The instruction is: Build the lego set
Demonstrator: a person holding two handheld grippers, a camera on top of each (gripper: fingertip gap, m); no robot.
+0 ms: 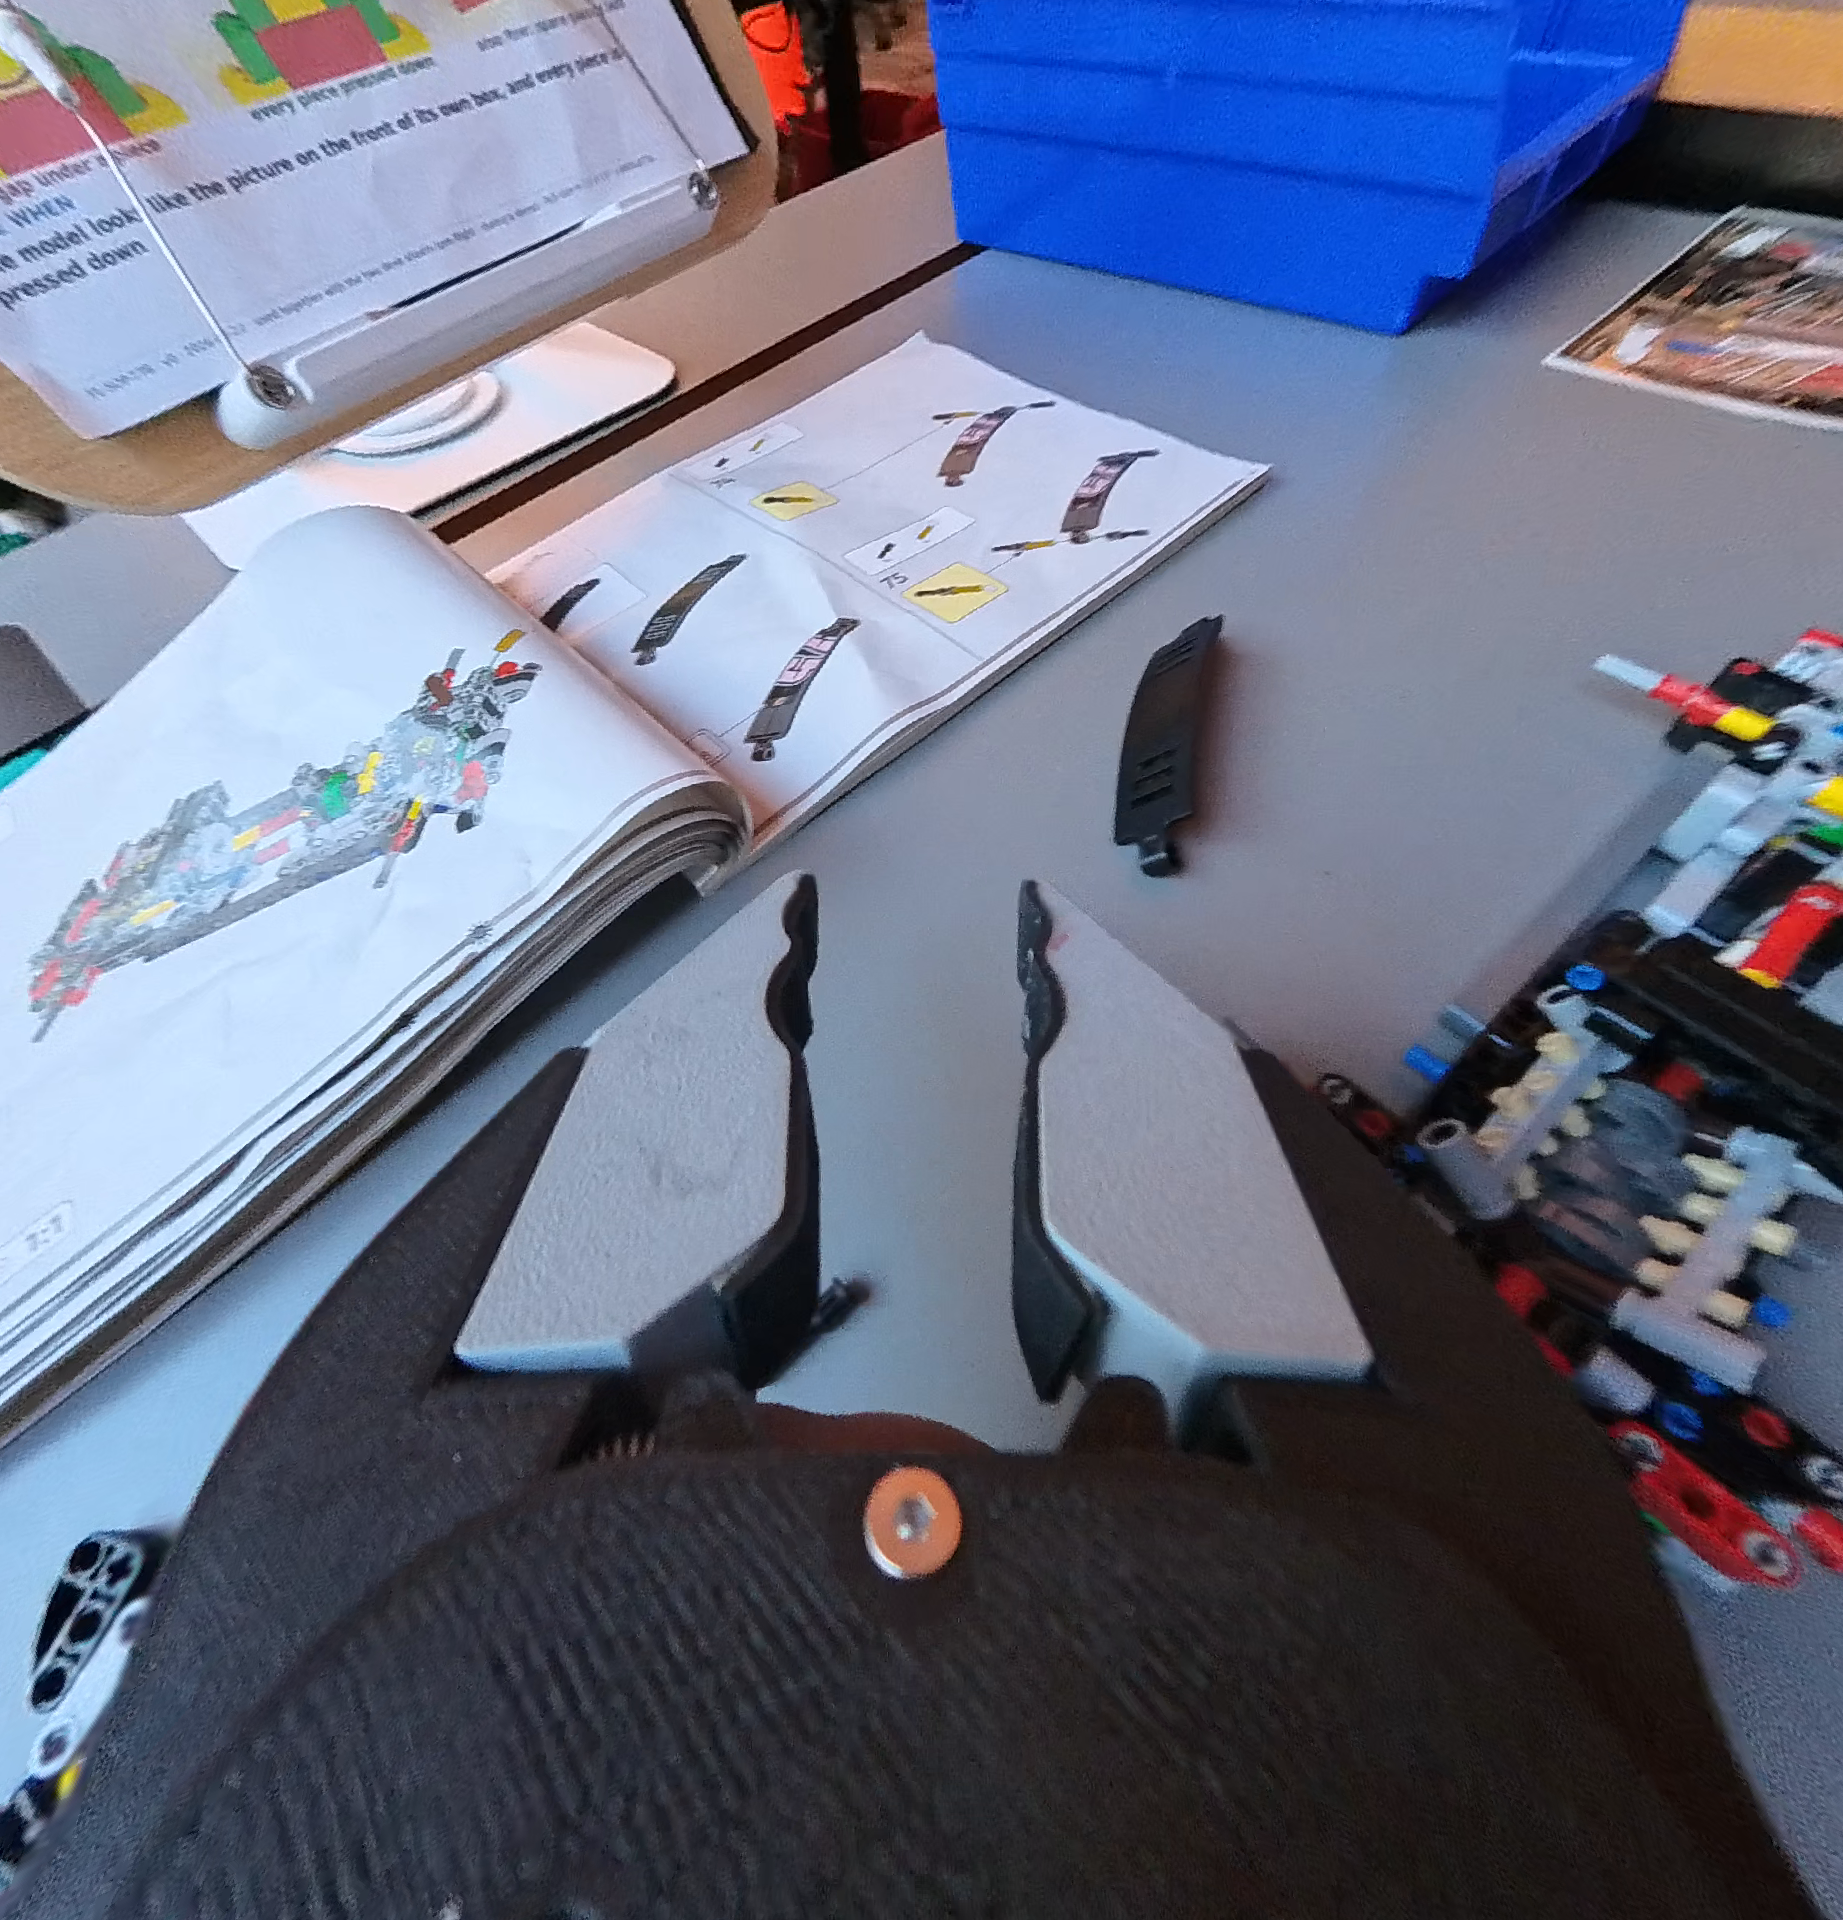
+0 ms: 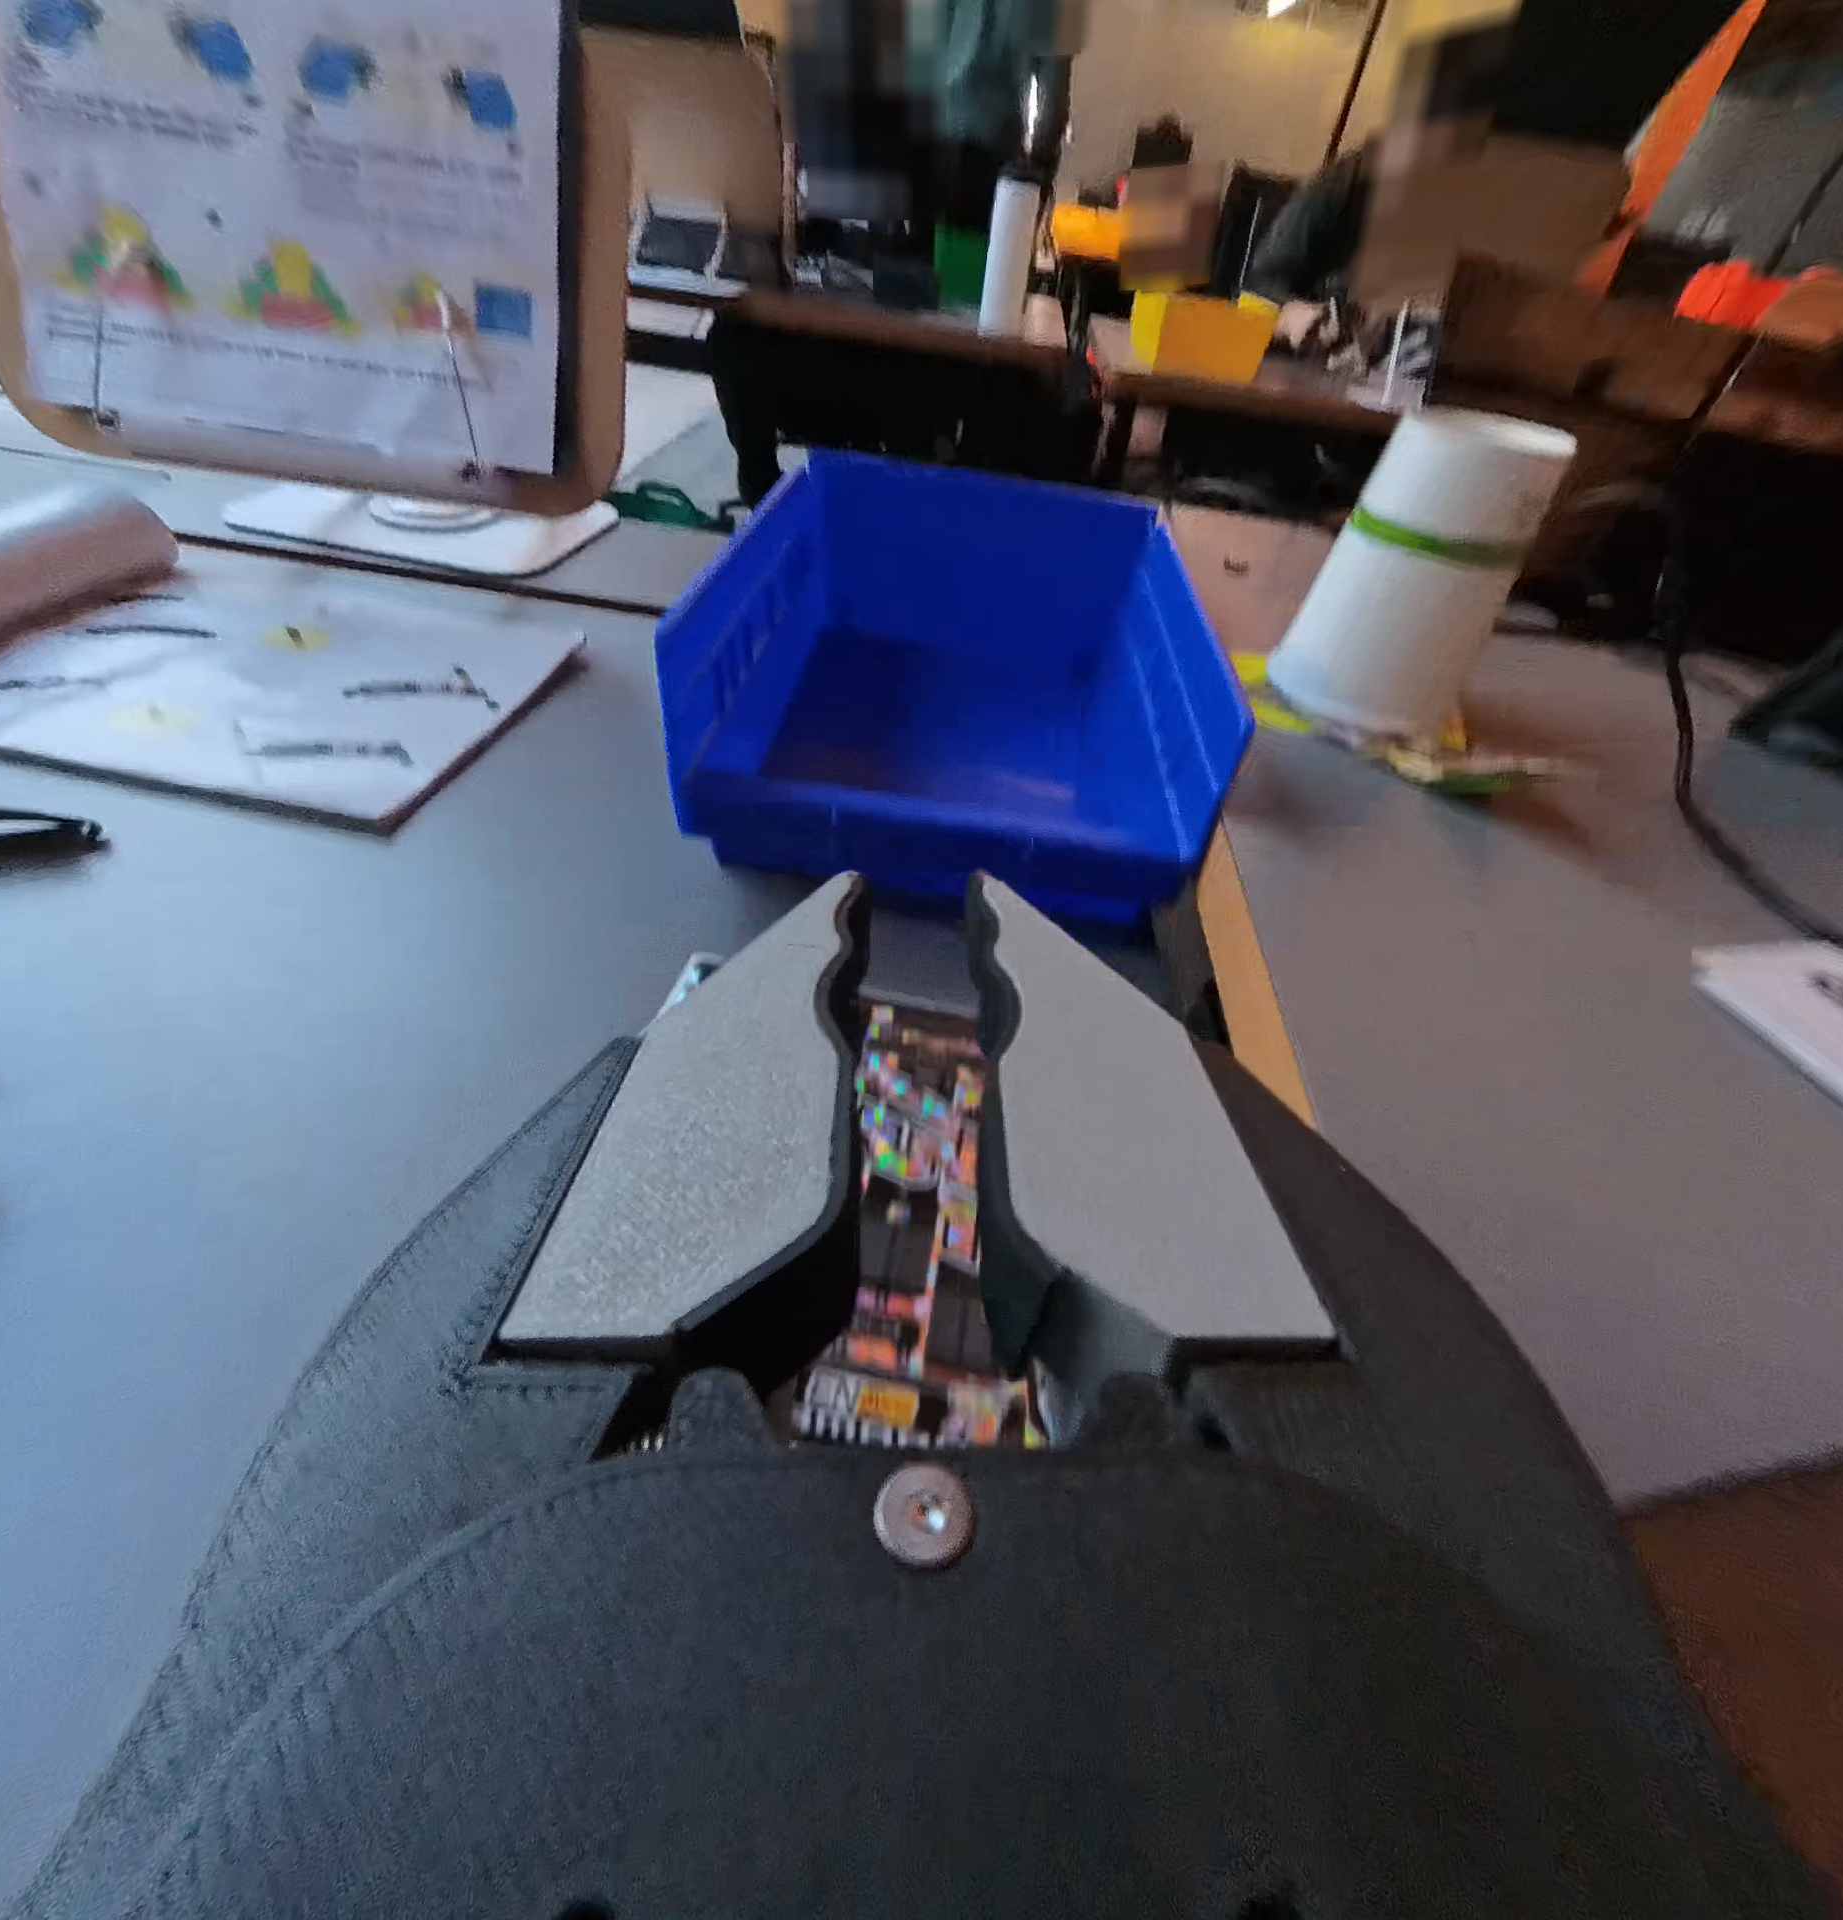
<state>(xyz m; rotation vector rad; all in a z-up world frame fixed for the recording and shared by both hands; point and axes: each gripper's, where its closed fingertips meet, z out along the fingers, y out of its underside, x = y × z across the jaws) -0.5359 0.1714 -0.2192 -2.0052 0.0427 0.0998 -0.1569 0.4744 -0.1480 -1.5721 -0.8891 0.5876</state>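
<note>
Left gripper (image 1: 917, 904): jaws apart, nothing between them, over bare grey table (image 1: 1416, 582). Black curved slotted panel (image 1: 1166, 743) lies upper right of its tips; open instruction booklet (image 1: 377, 790) left, brick model (image 1: 1675, 1091) right. Right gripper (image 2: 917, 904): jaws narrowly parted, gripping nothing, above a printed card (image 2: 917, 1195), blue bin (image 2: 948, 665) just beyond.

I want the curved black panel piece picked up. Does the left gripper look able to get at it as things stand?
Probably yes: the left gripper is open and the black panel lies alone on bare table just ahead.
</note>
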